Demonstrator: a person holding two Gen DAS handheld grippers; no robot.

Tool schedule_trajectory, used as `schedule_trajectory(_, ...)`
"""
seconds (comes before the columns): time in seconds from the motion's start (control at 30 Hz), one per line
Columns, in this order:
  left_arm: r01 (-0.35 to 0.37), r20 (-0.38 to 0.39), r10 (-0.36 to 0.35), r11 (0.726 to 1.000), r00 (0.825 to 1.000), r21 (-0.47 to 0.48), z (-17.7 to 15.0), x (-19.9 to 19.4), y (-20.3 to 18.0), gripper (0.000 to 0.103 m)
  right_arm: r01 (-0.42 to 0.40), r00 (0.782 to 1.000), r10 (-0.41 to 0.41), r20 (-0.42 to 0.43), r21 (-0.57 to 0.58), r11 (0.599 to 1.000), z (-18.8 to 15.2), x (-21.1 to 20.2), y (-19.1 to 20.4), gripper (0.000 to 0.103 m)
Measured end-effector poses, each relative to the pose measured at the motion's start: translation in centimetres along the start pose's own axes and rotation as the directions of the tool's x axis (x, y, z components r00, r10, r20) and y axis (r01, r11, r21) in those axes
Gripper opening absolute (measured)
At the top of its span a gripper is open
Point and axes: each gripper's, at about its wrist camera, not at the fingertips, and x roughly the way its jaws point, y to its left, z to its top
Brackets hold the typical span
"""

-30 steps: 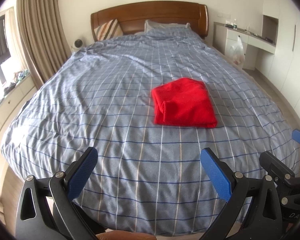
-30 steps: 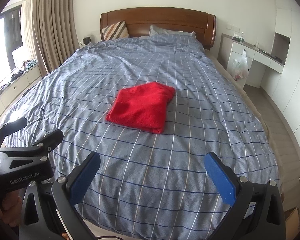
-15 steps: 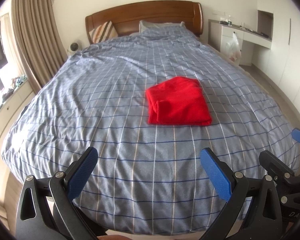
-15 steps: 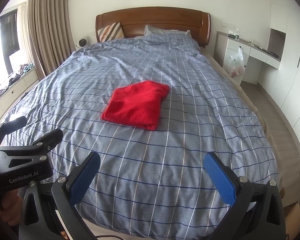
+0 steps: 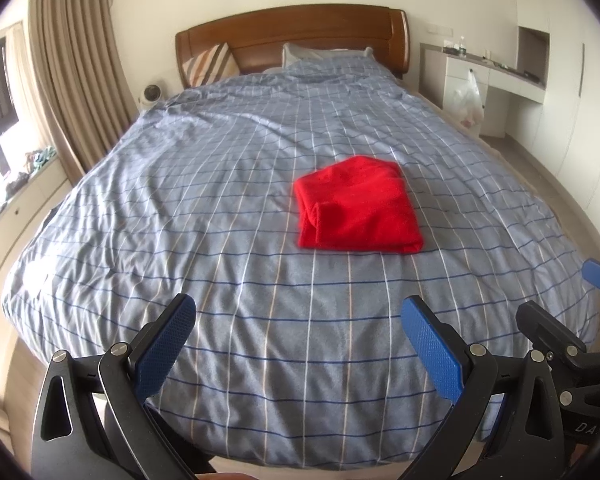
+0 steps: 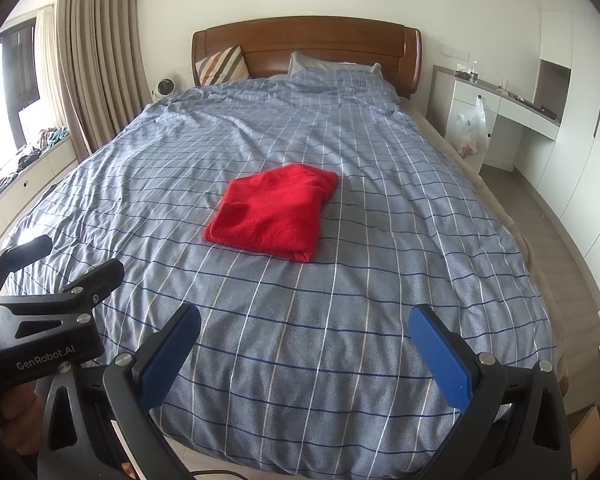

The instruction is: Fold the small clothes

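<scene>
A red garment (image 5: pixel 358 204) lies folded into a rough rectangle on the blue checked duvet (image 5: pixel 220 200), near the middle of the bed. It also shows in the right wrist view (image 6: pixel 274 212). My left gripper (image 5: pixel 298 334) is open and empty, held back over the foot of the bed, well short of the garment. My right gripper (image 6: pixel 306 340) is also open and empty, beside the left one, over the foot edge. Neither touches the cloth.
A wooden headboard (image 6: pixel 308 48) with pillows (image 6: pixel 220 66) stands at the far end. Curtains (image 6: pixel 96 60) and a window ledge with clutter are on the left. A white desk (image 6: pixel 500 112) with a hanging plastic bag (image 6: pixel 470 128) is on the right, with floor alongside.
Both grippers have drawn back and risen slightly from the bed, so the red garment looks a little farther away. Both stay open. The garment has not moved.
</scene>
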Motion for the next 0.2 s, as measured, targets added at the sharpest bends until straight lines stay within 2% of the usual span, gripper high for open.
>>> schedule_trajectory(0.2, 0.005, -0.003, -0.005, 1.0, 1.0, 0.006, -0.19, 0.03, -0.18, 0.103, 0.0, 1.0, 0.0, 0.001, 0.001, 1.0, 0.01, -0.06, 0.04, 0.102)
